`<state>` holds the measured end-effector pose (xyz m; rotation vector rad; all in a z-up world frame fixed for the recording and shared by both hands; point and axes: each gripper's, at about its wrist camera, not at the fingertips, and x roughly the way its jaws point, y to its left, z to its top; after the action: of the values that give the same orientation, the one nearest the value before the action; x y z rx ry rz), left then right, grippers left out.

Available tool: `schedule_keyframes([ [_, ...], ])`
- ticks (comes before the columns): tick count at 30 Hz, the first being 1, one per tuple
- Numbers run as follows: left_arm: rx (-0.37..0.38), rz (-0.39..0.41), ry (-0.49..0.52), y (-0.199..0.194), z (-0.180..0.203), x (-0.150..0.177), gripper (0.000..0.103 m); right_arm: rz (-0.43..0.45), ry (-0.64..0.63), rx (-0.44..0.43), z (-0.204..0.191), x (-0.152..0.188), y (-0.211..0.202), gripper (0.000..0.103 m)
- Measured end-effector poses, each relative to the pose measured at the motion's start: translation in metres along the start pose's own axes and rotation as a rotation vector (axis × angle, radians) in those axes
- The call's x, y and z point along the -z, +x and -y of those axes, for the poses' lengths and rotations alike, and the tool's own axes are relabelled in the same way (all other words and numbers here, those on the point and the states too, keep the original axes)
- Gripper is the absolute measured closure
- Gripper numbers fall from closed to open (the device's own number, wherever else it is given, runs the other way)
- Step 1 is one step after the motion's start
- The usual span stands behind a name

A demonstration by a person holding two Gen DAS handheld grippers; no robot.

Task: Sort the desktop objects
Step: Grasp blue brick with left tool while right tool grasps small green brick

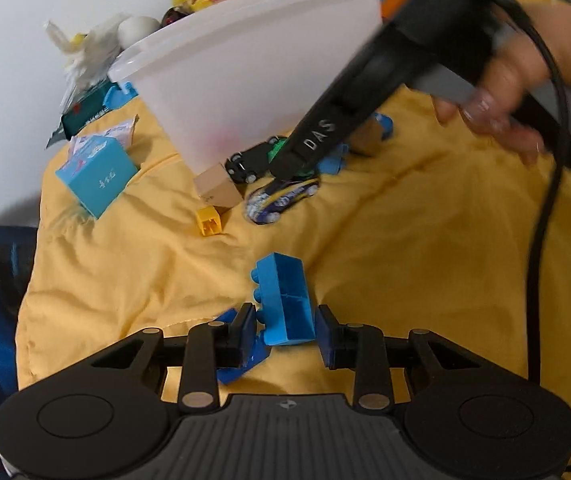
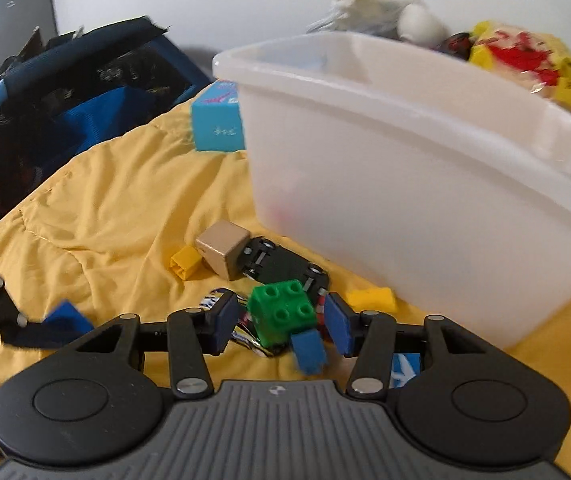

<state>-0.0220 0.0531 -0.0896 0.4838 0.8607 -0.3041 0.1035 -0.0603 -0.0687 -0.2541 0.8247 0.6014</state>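
The left hand-held gripper [image 1: 284,330] sits at six o'clock, its pads either side of a blue brick [image 1: 285,300] on the yellow cloth [image 1: 405,260]. At twelve o'clock stands a white tub [image 1: 253,68]; the right hand-held gripper [image 1: 291,174] reaches down from two o'clock onto a toy car [image 1: 281,200].

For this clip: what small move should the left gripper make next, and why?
Probably close the left gripper on the blue brick. The brick sits between the pads, with a gap showing on each side, so it looks unclamped. Once gripped, it could go to the white bin behind.
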Motion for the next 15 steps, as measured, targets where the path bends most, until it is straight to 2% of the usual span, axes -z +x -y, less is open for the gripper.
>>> schedule_keyframes([
  [3, -0.023, -0.003, 0.01, 0.001, 0.004, -0.001, 0.063, 0.017, -0.053, 0.001, -0.008, 0.0, -0.014, 0.068],
  [6, -0.027, 0.025, 0.001, -0.003, 0.005, -0.004, 0.053, 0.076, -0.076, 0.016, -0.012, 0.008, -0.048, 0.068],
  [8, -0.027, 0.034, -0.001, -0.002, 0.006, -0.007, 0.053, 0.088, -0.065, 0.006, -0.012, 0.021, -0.072, 0.068],
  [15, 0.021, 0.02, -0.026, 0.001, 0.013, -0.015, 0.053, -0.039, -0.011, 0.053, -0.005, 0.076, -0.088, 0.068],
])
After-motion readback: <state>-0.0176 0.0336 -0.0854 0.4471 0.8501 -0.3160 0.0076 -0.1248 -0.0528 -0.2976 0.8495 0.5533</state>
